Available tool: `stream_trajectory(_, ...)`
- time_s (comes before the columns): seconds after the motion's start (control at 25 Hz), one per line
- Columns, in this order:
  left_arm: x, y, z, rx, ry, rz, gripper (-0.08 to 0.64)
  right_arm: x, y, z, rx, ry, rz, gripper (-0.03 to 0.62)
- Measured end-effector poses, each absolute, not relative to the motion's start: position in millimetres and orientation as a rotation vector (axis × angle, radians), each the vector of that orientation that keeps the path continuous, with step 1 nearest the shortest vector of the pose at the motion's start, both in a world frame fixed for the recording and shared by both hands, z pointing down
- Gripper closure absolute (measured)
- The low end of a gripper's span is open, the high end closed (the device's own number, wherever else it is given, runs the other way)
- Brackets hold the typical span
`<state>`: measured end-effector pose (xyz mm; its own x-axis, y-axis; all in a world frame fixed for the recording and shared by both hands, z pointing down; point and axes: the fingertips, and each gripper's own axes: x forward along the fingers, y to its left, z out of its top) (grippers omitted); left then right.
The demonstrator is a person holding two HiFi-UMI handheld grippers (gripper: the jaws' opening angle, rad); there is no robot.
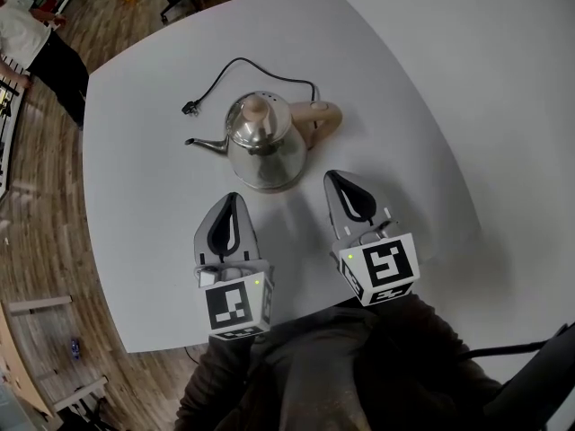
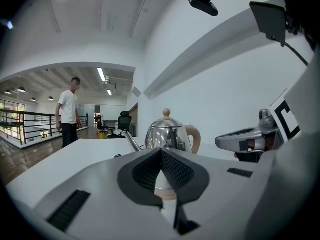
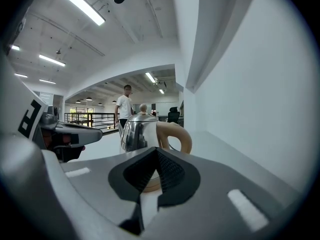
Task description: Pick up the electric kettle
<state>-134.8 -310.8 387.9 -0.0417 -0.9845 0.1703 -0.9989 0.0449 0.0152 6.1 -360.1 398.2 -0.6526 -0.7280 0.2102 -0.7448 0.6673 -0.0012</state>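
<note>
Smooth white table (image 1: 431,79) bears a shiny steel, cone-shaped kettle (image 1: 265,151).

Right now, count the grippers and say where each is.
2. The left gripper hangs over the table, just short of the kettle; the right gripper is beside it, nearer the handle. Both are shut and empty.
</note>
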Motion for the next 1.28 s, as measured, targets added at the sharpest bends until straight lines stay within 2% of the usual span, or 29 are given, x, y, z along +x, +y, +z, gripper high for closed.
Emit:
stream_trajectory(0.16, -140.6, -312.8, 384.3, 2.069, -2.175, 0.119, 0.555, 7.9, -367.2, 398.4, 1.217, -2.681, 0.133, 0.588)
stream_trajectory(0.24, -142.6, -314.8, 382.4, 2.073, -2.165, 0.092, 0.517, 6.3, -370.0, 398.1, 1.213, -2.682, 0.133, 0.552)
stream_trajectory(0.4, -151.4, -319.6, 377.5, 2.065, -2.173, 0.036, 0.462, 7.1, -380.3, 394.5, 1.252, -2.674, 0.131, 0.422)
stream_trajectory(0.48, -155.4, -324.0, 377.1, 2.054, -2.167, 0.008, 0.426, 6.6, -386.8, 397.1, 1.264, -2.665, 0.133, 0.398)
stream_trajectory(0.64, -160.6, -335.4, 381.6, 2.043, -2.154, -0.030, 0.394, 4.2, -400.3, 403.4, 1.271, -2.655, 0.131, 0.387)
stream_trajectory(1.28, -187.4, -361.6, 395.0, 1.955, -2.185, -0.061, 0.393, 4.6, -444.9, 415.8, 1.310, -2.620, 0.135, 0.385)
